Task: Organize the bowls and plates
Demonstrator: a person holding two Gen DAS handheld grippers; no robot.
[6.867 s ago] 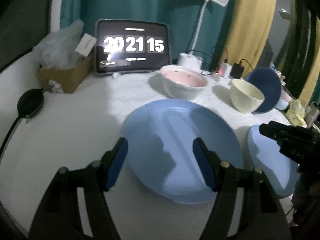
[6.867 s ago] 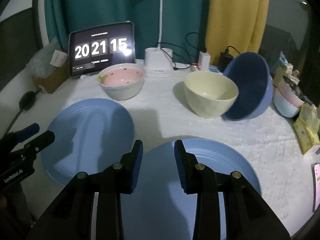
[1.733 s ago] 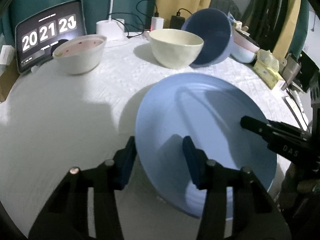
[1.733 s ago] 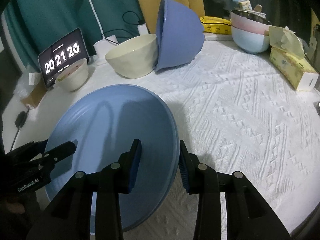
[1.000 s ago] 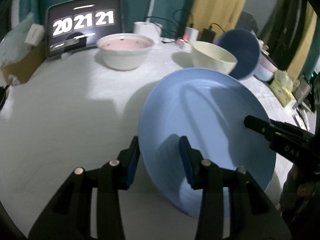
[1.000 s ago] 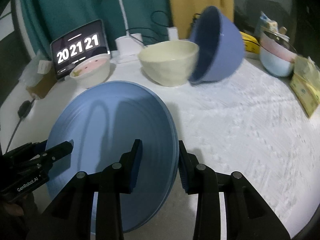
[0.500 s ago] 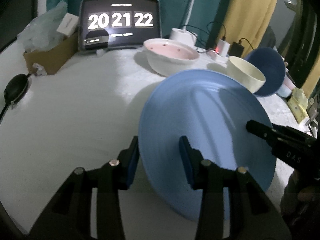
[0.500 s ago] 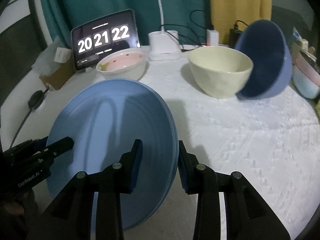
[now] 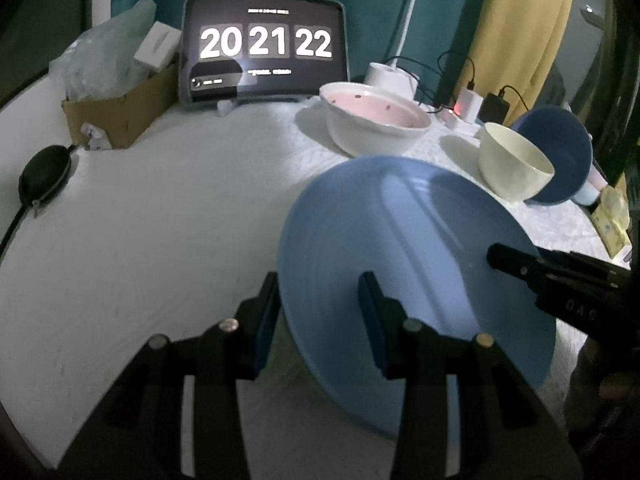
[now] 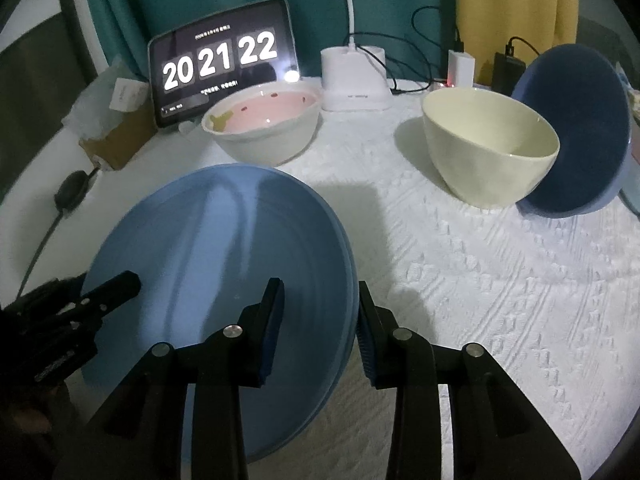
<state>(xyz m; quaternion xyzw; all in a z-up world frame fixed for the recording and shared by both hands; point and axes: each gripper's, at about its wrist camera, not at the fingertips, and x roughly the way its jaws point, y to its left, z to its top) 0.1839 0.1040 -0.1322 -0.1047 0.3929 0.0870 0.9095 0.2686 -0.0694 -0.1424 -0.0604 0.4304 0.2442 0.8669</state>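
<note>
Two light blue plates lie stacked (image 9: 420, 248), also in the right wrist view (image 10: 224, 264). My left gripper (image 9: 318, 316) is shut on their left rim. My right gripper (image 10: 320, 320) is shut on their right rim, and both hold the stack above the white cloth. A white bowl with a pink inside (image 9: 374, 124) (image 10: 264, 128) stands at the back. A cream bowl (image 9: 514, 166) (image 10: 490, 148) stands to its right, and a dark blue bowl (image 9: 560, 152) (image 10: 576, 128) leans tilted against it.
A tablet clock (image 9: 264, 52) (image 10: 224, 64) and a white lamp base (image 10: 354, 80) stand at the back with chargers and cables. A cardboard box with plastic (image 9: 116, 96) and a black pouch (image 9: 44, 176) are at the left. More bowls and a tissue pack (image 9: 612, 224) sit at the far right.
Since 6.9 s ago the two plates, once side by side, came together into one stack held by both grippers. Over the last second the stack swung left toward the tablet.
</note>
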